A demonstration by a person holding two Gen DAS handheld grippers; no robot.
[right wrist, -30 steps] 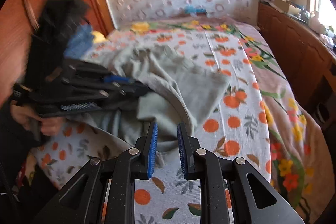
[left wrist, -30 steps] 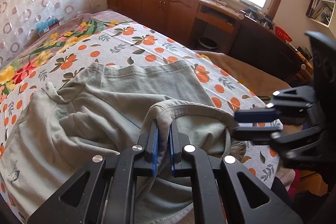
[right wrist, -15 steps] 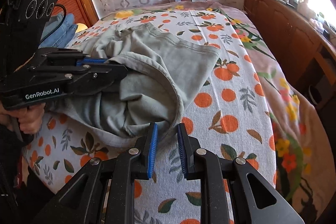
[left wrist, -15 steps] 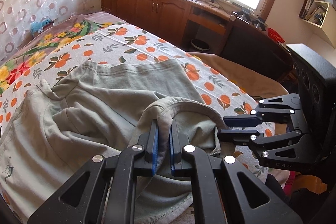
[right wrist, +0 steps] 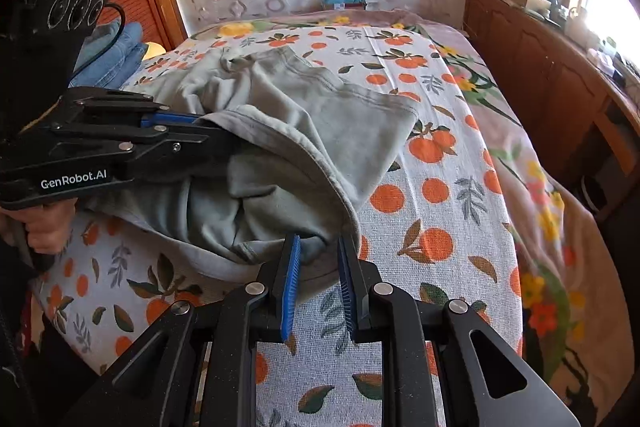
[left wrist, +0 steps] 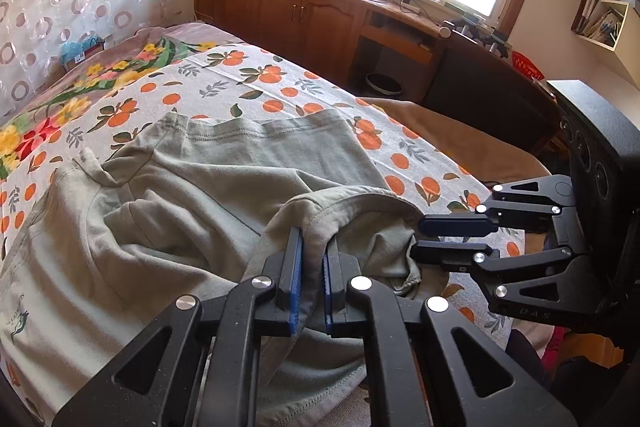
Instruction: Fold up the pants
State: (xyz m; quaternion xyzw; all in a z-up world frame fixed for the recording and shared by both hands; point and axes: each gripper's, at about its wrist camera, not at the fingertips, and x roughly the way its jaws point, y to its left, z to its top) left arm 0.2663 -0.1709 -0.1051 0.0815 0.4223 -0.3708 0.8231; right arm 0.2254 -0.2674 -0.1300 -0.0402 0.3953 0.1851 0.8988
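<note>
Grey-green pants (left wrist: 200, 195) lie crumpled on the bed, with one edge lifted into a fold near the bed's front. My left gripper (left wrist: 314, 239) is shut on that raised hem, the cloth pinched between its blue pads. In the right wrist view the same left gripper (right wrist: 216, 135) comes in from the left, its tips buried in the pants (right wrist: 320, 115). My right gripper (right wrist: 318, 247) stands open with a narrow gap, and the lower hem of the fold just reaches between its tips. The left wrist view has the right gripper (left wrist: 424, 239) at the fold's right end.
The bed sheet (left wrist: 280, 95) has an orange-fruit print, with a brown blanket (left wrist: 460, 139) at its right side. Wooden cabinets (left wrist: 300, 15) run under the window. Folded jeans (right wrist: 116, 55) lie by the headboard. A person's hand (right wrist: 44, 227) holds the left gripper's handle.
My right gripper has come in toward the lifted fold, and the hem now lies at its tips. The left gripper has kept its hold and stayed in place.
</note>
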